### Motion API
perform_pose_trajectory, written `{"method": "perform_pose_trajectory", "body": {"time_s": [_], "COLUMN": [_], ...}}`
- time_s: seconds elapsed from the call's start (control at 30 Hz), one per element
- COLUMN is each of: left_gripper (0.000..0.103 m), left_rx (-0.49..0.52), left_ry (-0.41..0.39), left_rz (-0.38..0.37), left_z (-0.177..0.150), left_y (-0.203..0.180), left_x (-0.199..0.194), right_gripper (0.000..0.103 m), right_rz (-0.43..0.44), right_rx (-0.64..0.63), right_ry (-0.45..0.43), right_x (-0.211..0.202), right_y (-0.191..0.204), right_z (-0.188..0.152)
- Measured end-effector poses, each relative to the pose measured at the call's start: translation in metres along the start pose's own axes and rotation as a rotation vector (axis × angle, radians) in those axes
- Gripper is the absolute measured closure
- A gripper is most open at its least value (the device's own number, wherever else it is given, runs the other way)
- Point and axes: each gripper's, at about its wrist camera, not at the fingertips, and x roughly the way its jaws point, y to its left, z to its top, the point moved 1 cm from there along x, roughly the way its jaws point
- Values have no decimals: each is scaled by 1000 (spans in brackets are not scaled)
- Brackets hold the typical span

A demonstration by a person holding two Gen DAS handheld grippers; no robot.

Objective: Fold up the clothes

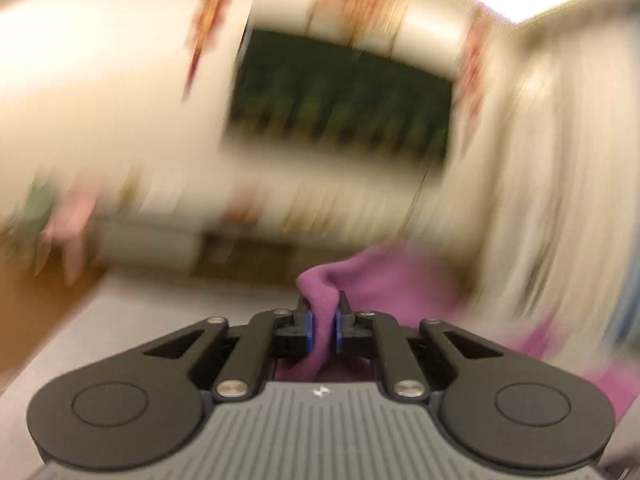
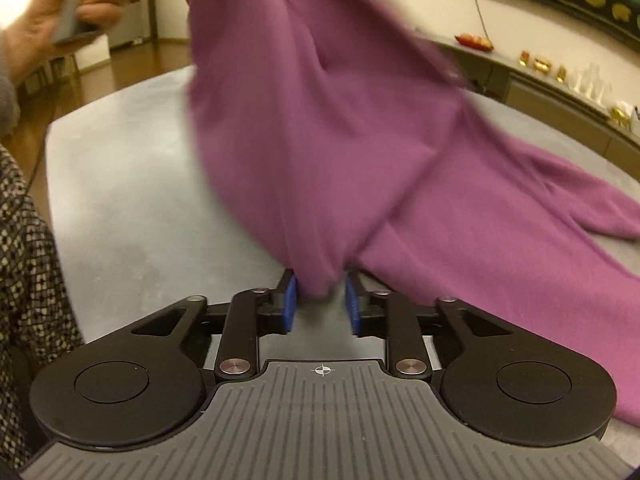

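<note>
A purple garment [image 2: 328, 128] rises from the grey table [image 2: 132, 200] toward the upper left, while its other part lies flat to the right. My right gripper [image 2: 320, 292] sits low over the table, its blue pads [image 2: 291, 304] closed on a thick bunch of the garment's edge. In the left wrist view, which is heavily motion-blurred, my left gripper [image 1: 323, 320] is shut on a fold of the purple garment [image 1: 320, 292] and held high. A hand [image 2: 52, 12] at the top left of the right wrist view holds that left gripper.
A patterned sleeve [image 2: 28, 264] fills the left edge. Behind the table runs a long sideboard [image 2: 560, 84] with small ornaments. A dark framed picture [image 1: 340, 96] hangs on the wall. A wooden floor [image 2: 120, 64] lies beyond the table's far edge.
</note>
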Motion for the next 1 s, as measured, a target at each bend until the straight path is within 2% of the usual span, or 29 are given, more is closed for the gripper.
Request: {"method": "perform_pose_trajectory", "body": {"time_s": [0.03, 0.07, 0.1, 0.13, 0.2, 0.23, 0.3, 0.37, 0.43, 0.53, 0.57, 0.6, 0.67, 0.7, 0.8, 0.87, 0.9, 1.0], "left_gripper": [89, 91, 89, 87, 79, 77, 61, 59, 59, 59, 67, 87, 97, 103, 103, 103, 102, 102], "left_rx": [-4, 7, 56, 84, 66, 19, -77, -161, -169, -165, -166, -151, -83, -50, 69, 210, 258, 313], "left_ry": [68, 177, 213, 211, 194, 189, 179, 177, 198, 203, 201, 183, 110, 73, -35, -95, -103, -47], "left_rz": [38, 99, 141, 144, 91, 62, 5, -43, -25, 13, 18, 3, -75, -114, -225, -274, -298, -353], "left_z": [-7, -20, -30, -36, -40, -38, -33, -30, -29, -30, -32, -33, -35, -37, -43, -59, -67, -82], "left_y": [5, 10, 9, 8, 11, 16, 27, 36, 30, 16, 14, 8, -11, -20, -52, -84, -97, -121], "left_x": [11, 32, 42, 42, 34, 31, 25, 22, 32, 44, 47, 44, 28, 19, -7, -27, -33, -34], "right_gripper": [60, 55, 52, 51, 50, 50, 50, 50, 48, 36, 28, 20, 9, 7, 8, 11, 11, 11], "right_rz": [0, 1, 4, 6, 6, 9, 34, 96, 148, 153, 134, 116, 91, 86, 55, 72, 85, 142], "right_rx": [10, 21, 29, 33, 36, 40, 64, 126, 211, 290, 286, 268, 198, 165, 68, 45, 40, -4], "right_ry": [0, 2, 6, 12, 22, 26, 12, -39, -121, -227, -242, -246, -207, -171, -45, 30, 65, 163], "right_x": [2, 4, 5, 7, 8, 7, -3, -21, -41, -54, -49, -41, -8, 14, 79, 108, 121, 146], "right_y": [-2, -4, -5, -6, -7, -8, -10, -19, -37, -61, -65, -67, -62, -59, -46, -40, -37, -18], "right_z": [1, 2, 3, 5, 9, 11, 17, 29, 56, 110, 133, 154, 196, 216, 268, 292, 304, 319]}}
